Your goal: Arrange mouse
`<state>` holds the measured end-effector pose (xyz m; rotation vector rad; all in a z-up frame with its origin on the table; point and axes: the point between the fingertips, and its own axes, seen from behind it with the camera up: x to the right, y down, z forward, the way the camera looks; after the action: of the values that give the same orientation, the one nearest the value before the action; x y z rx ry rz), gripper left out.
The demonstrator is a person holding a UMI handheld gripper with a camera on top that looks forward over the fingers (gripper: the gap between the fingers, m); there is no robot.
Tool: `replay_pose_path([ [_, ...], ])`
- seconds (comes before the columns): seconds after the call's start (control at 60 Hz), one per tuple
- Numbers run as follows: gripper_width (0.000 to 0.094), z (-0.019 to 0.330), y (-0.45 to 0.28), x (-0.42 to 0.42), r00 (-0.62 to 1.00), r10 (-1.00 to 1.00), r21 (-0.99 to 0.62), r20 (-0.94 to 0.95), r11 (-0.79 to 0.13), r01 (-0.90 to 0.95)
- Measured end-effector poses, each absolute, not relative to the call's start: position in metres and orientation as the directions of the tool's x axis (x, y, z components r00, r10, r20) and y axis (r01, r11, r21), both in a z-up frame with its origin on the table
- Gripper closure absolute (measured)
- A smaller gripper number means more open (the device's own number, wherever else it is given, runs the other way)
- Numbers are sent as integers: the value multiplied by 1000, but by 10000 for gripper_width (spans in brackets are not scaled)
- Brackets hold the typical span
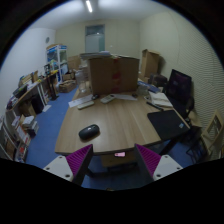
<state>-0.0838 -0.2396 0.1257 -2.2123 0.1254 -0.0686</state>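
A black mouse (89,131) lies on the wooden table (118,118), near its front left part. My gripper (114,159) is high above the table's front edge, with the mouse ahead and left of the left finger. The fingers, with magenta pads (80,158), stand wide apart and hold nothing. A black mouse mat (167,122) lies at the table's right side, well right of the mouse.
A large cardboard box (113,73) stands at the far end of the table. A keyboard (83,101) and papers (160,100) lie on the table. A black chair (181,88) stands at the right. Shelves (30,100) line the left wall.
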Motion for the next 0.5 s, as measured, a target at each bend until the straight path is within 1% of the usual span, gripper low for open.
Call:
replay_pose_path([
  [0.05, 87, 121, -235, -90, 996, -89, -804, -1, -593, -54],
  [0.15, 90, 88, -210, -111, 999, -33, -798, -23, -601, -38],
  [0.183, 95, 78, -196, -115, 999, -13, -792, -39, -609, -39],
  [0.2, 101, 68, -182, -120, 999, -2, -790, -46, -611, -37],
  [0.217, 100, 70, -191, -124, 999, 8, -789, -50, -614, -35],
  [0.233, 101, 56, -172, -129, 998, 19, -788, -58, -615, -34],
  [0.25, 100, 50, -168, -134, 998, 29, -785, -64, -618, -32],
  [0.267, 100, 52, -178, -139, 997, 38, -782, -69, -623, -30],
  [0.317, 103, 32, -166, -153, 994, 66, -771, -88, -636, -26],
  [0.333, 104, 33, -176, -158, 993, 70, -767, -90, -641, -25],
  [0.35, 104, 19, -158, -161, 992, 81, -763, -98, -646, -23],
  [0.417, 104, -4, -143, -173, 988, 110, -749, -106, -663, -6],
  [0.433, 102, -2, -151, -177, 988, 113, -744, -102, -668, -1],
  [0.45, 97, -15, -135, -179, 987, 122, -740, -107, -673, 3],
  [0.467, 113, -9, -142, -180, 988, 123, -745, -92, -667, 14],
  [0.483, 94, -7, -132, -181, 988, 129, -766, -79, -643, 23],
  [0.5, 104, -9, -127, -182, 988, 140, -767, -70, -640, 36],
])
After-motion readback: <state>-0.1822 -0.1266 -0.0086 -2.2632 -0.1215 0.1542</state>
